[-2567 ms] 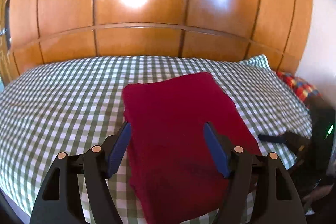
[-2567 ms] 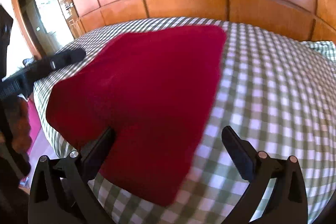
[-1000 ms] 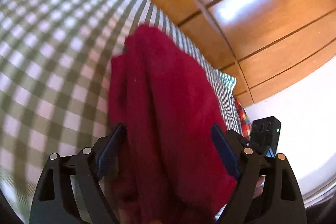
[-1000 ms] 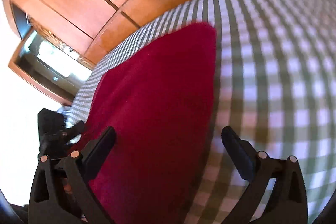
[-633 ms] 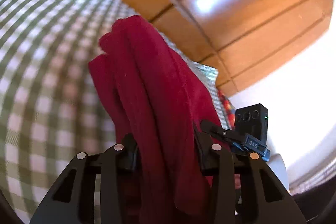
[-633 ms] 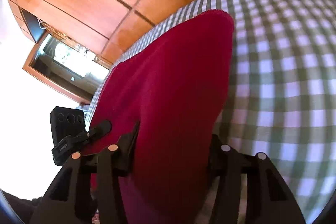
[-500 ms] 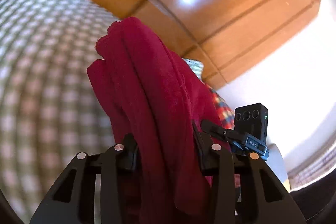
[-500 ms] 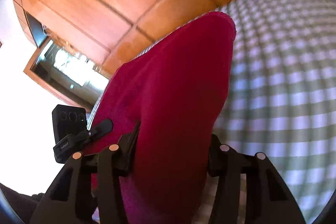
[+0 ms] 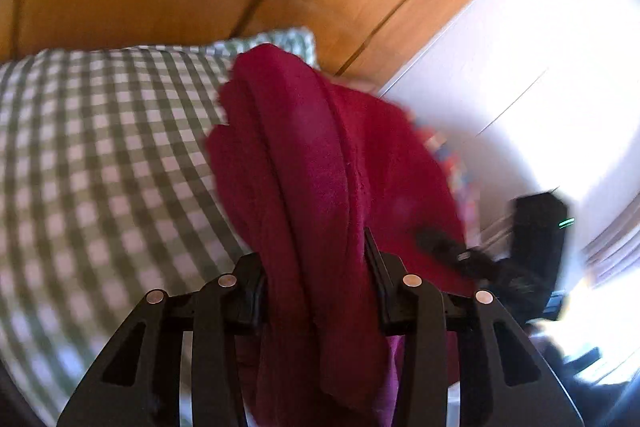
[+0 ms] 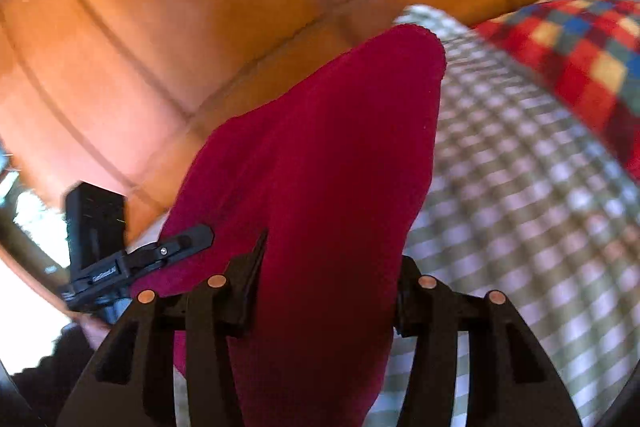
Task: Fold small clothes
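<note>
Both claws clamp the red garment above the bed

Clearly bunched into thick folds, the dark red garment point(image 9: 316, 163) runs lengthwise away from each camera, its far end raised over the green-checked bedspread point(image 9: 92, 155). The left claw point(image 9: 316, 283) is closed tight on one near edge; the right claw point(image 10: 328, 275) pinches the other, and the cloth point(image 10: 332, 155) rises between its fingers. Beyond lie a multicoloured checked pillow point(image 10: 580, 39) and the wooden headboard panels point(image 10: 160, 27). No containers appear. Each view catches the opposite claw at its edge.
</note>
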Available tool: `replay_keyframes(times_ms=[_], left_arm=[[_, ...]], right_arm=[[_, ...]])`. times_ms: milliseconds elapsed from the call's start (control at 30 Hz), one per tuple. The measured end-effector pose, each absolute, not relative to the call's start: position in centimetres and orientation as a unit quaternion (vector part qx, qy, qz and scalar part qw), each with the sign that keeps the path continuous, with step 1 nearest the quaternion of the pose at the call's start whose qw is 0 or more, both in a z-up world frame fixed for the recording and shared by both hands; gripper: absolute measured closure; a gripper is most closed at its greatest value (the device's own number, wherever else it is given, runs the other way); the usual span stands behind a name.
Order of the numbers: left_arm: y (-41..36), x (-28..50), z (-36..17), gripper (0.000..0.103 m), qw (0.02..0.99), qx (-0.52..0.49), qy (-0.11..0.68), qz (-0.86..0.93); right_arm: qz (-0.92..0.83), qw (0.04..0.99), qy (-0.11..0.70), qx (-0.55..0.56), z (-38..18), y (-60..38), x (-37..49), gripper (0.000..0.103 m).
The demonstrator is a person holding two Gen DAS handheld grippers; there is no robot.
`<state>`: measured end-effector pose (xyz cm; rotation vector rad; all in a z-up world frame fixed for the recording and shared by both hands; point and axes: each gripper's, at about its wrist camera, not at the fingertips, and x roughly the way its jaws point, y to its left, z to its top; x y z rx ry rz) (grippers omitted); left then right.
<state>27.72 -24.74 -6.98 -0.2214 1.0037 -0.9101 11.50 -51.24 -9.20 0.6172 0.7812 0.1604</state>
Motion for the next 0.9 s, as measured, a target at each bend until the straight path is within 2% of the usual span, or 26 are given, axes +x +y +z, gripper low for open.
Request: replay_keyframes(times_ms=[33, 67, 100, 133, 200, 233, 367, 467, 533, 700, 800, 900], left_arm=[[-26.4, 28.1, -8.4, 0.064, 0.773, -0.074, 0.486, -0.400], [-27.6, 28.4, -9.9, 0.063, 0.778, -0.037, 0.497, -0.383], [-28.0, 28.5, -11.0, 0.056, 0.782, -0.025, 0.498, -0.374], [-27.8, 28.5, -11.2, 0.055, 0.785, -0.032, 0.492, -0.375], [-27.5, 28.4, -11.3, 0.050, 0.784, -0.044, 0.491, -0.377], [-27.2, 28.6, -11.2, 0.041, 0.787, -0.042, 0.494, -0.369], [-25.0, 27.2, -9.8, 0.039, 0.805, -0.039, 0.487, -0.336], [-23.9, 25.7, -8.0, 0.037, 0.829, -0.024, 0.469, -0.304], [-23.3, 24.0, -7.0, 0.031, 0.847, -0.013, 0.454, -0.277], [-21.9, 20.0, -4.8, 0.031, 0.880, 0.009, 0.419, -0.222], [-20.8, 17.6, -3.4, 0.017, 0.897, 0.026, 0.396, -0.194], [-20.3, 15.4, -2.3, 0.012, 0.910, 0.031, 0.372, -0.182]], right_arm=[[0.058, 0.869, 0.397, 0.291, -10.8, -51.7, 12.1, 0.052], [0.047, 0.859, 0.418, 0.292, -12.5, -52.1, 12.5, 0.046], [0.040, 0.854, 0.421, 0.302, -14.0, -52.4, 12.4, 0.037], [0.040, 0.855, 0.410, 0.316, -14.6, -52.8, 12.0, 0.032], [0.044, 0.853, 0.396, 0.337, -14.9, -52.9, 11.5, 0.029], [0.039, 0.855, 0.395, 0.333, -14.8, -52.9, 11.2, 0.027], [-0.014, 0.870, 0.398, 0.290, -12.6, -51.8, 10.8, 0.010], [-0.035, 0.881, 0.389, 0.267, -10.6, -51.5, 9.9, 0.009], [-0.043, 0.888, 0.383, 0.250, -9.9, -50.9, 8.5, 0.008], [-0.062, 0.898, 0.373, 0.227, -8.3, -48.6, 5.5, 0.004], [-0.072, 0.902, 0.366, 0.220, -7.6, -46.6, 4.2, 0.003], [-0.087, 0.905, 0.360, 0.211, -6.8, -44.7, 3.0, 0.002]])
